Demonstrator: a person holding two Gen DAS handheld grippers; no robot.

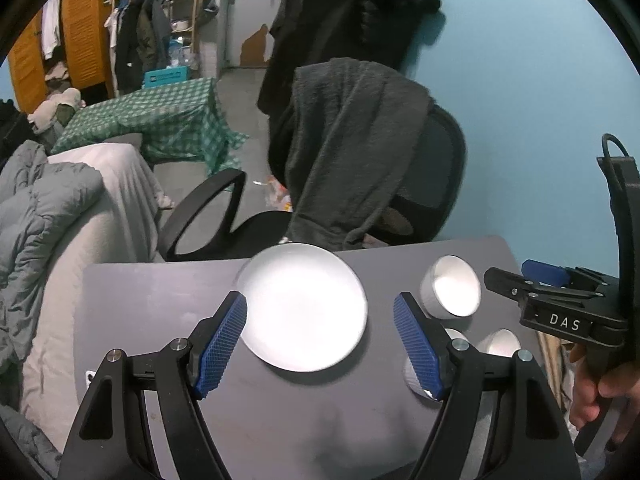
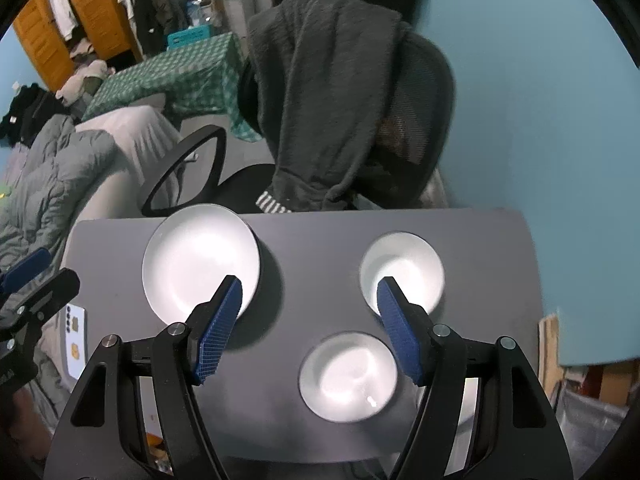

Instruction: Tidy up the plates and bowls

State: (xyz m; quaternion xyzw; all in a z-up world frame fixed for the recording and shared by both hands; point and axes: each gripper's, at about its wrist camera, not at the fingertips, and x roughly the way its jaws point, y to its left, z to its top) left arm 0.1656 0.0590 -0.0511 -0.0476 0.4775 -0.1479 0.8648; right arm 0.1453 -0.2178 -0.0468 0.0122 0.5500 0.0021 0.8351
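Note:
A white plate lies on the grey table, seen also in the right wrist view. My left gripper is open and empty, hovering over the plate's near side. A white bowl sits at the table's far right, also in the left wrist view. A second bowl sits nearer, partly hidden in the left wrist view. My right gripper is open and empty above the table between plate and bowls; it appears from the side in the left wrist view.
A black office chair draped with a dark hoodie stands just beyond the table's far edge. A bed with grey bedding is at the left. A white phone-like object lies off the table's left edge.

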